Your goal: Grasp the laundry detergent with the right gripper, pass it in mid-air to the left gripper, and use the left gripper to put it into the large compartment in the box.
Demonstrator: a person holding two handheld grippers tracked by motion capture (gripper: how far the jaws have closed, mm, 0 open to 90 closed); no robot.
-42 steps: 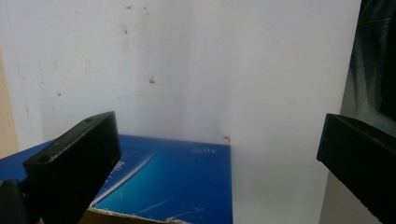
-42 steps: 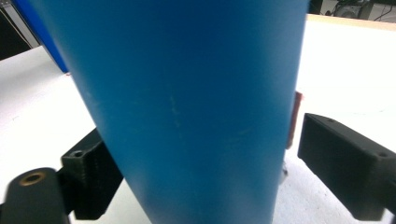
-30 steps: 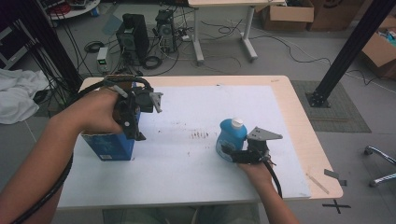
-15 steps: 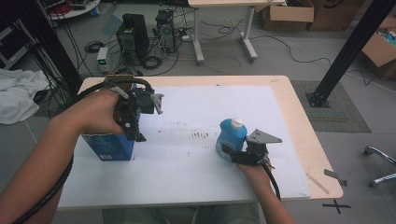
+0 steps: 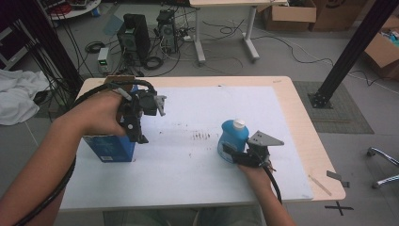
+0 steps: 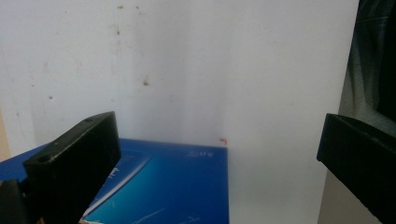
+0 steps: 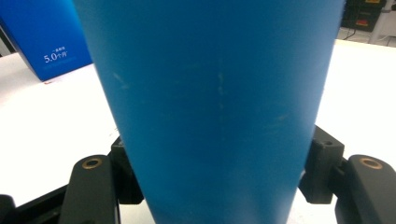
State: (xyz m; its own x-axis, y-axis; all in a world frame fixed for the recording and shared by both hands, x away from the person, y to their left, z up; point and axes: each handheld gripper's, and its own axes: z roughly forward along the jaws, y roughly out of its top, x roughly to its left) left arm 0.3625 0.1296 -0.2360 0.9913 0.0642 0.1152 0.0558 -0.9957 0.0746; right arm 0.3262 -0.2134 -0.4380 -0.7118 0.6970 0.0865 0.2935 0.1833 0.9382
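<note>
A blue bottle with a white cap [image 5: 233, 135] stands upright on the white sheet [image 5: 197, 179] at the front right. My right gripper [image 5: 230, 153] lies low behind its base. In the right gripper view the bottle [image 7: 210, 84] sits between the jaws. The jaws have just been closing, and both pads [image 7: 127, 173] now touch its sides. A blue carton [image 5: 109, 148] stands at the left, also seen as a blue carton [image 7: 42, 37] in the right gripper view. My left gripper [image 5: 140, 121] hovers above the carton's right end, pointing down. It [image 6: 217, 135] is wide open with nothing held, over the carton [image 6: 177, 186].
Small brown specks [image 5: 202, 136] mark the middle of the sheet. The wooden table edge [image 5: 306, 141] runs along the right. Beyond the far edge are computer towers [image 5: 134, 30] and cables on the floor. A black post [image 5: 348, 52] stands at the right.
The right gripper's jaws have drawn in against the bottle's base. Both hands and both objects stay where they were.
</note>
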